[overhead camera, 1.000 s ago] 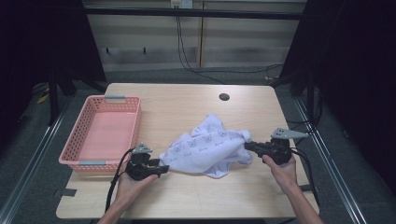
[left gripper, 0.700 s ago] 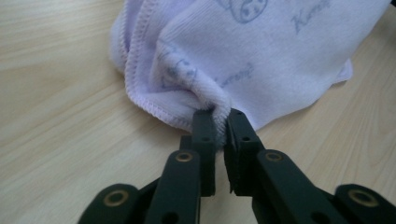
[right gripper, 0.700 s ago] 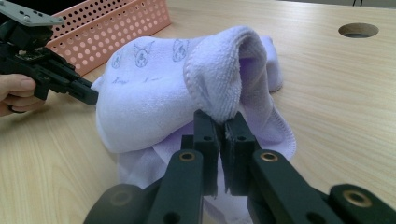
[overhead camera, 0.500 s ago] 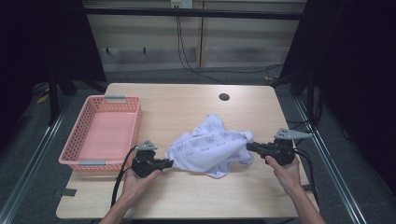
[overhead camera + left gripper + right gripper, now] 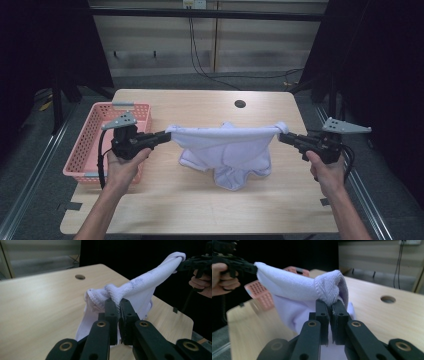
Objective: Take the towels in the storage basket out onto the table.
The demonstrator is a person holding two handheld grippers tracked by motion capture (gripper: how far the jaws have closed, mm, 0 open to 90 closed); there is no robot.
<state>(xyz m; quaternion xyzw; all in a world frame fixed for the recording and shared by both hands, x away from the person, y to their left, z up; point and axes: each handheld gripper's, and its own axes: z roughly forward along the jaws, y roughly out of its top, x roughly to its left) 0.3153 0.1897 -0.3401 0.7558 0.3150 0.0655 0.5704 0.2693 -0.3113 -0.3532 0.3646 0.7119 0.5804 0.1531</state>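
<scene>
A white towel hangs stretched between my two grippers above the wooden table, its top edge taut and its lower part drooping onto the tabletop. My left gripper is shut on the towel's left corner; its jaws closed on it within the last second. My right gripper is shut on the towel's right corner. In the left gripper view the other hand holds the far end, and the right gripper view shows the left hand doing the same.
A pink plastic basket stands at the table's left edge, just behind my left hand; it also shows as the pink basket behind the towel. A round cable hole sits in the table's far part. Dark curtains flank both sides.
Both grippers have risen and drawn apart. The towel, which lay crumpled on the table, is now lifted and pulled taut between them. The left jaws went from beside the towel to clamped on it.
</scene>
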